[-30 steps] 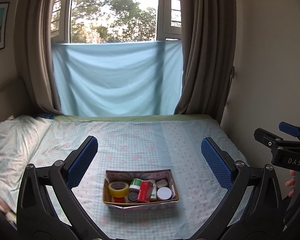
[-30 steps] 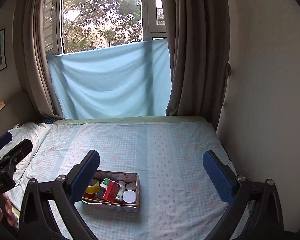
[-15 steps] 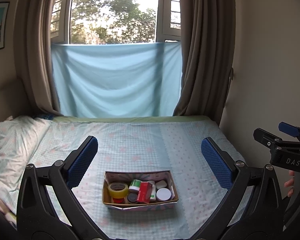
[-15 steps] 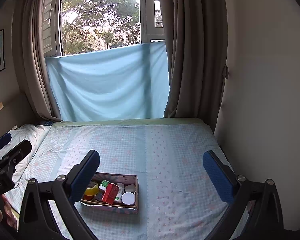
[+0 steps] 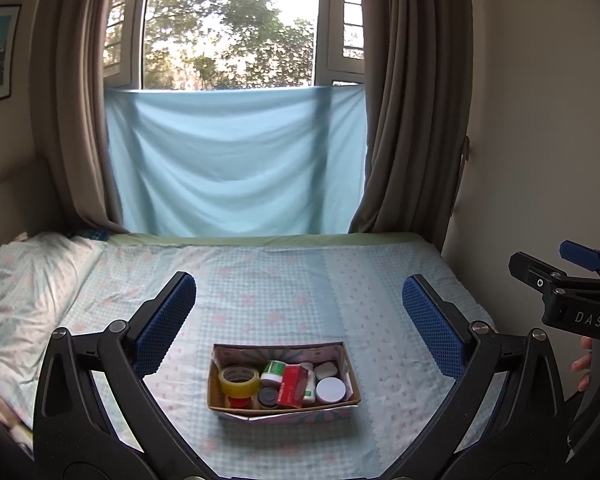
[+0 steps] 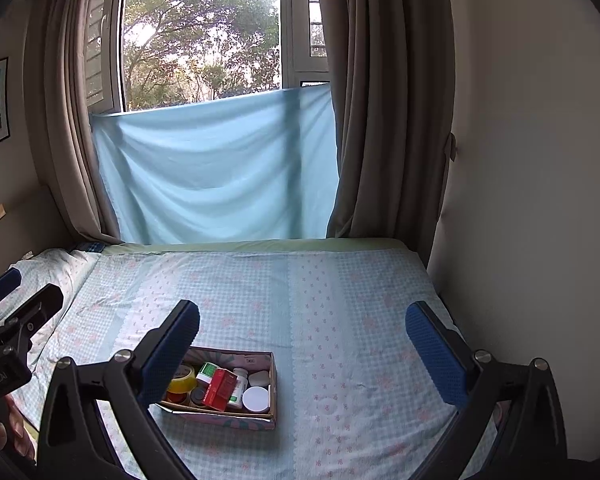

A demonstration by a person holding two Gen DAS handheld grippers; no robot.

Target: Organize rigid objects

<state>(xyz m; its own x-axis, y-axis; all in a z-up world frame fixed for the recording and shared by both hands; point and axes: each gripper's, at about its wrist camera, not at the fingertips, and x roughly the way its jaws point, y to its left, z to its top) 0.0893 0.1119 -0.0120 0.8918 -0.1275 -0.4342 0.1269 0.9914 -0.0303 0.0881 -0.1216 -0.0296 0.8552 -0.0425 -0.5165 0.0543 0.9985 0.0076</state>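
I am holding the left gripper (image 5: 298,322) above the near part of the bed, its blue-padded fingers (image 5: 165,322) spread wide with nothing between them. The shallow cardboard box with a patterned outside (image 5: 283,407) is lying on the pale blue checked bedsheet (image 5: 300,280), near me and roughly centred between those fingers in the left wrist view. Inside it I am seeing a yellow roll of clear tape (image 5: 239,381) at the left, a small green-and-white jar (image 5: 274,373) just right of it, a red carton (image 5: 293,385) leaning across the middle, a round white lid (image 5: 331,389) at the right, and a dark round cap (image 5: 267,397) at the near side. I am keeping the right gripper (image 6: 302,344) well apart to the right, its fingers (image 6: 436,354) also spread wide and gripping nothing; in its view the box (image 6: 236,418) is sitting low and left, partly hidden behind the left-hand finger. A light blue cloth (image 5: 236,160) is hanging over the lower window at the far end, between brown curtains (image 5: 412,100).
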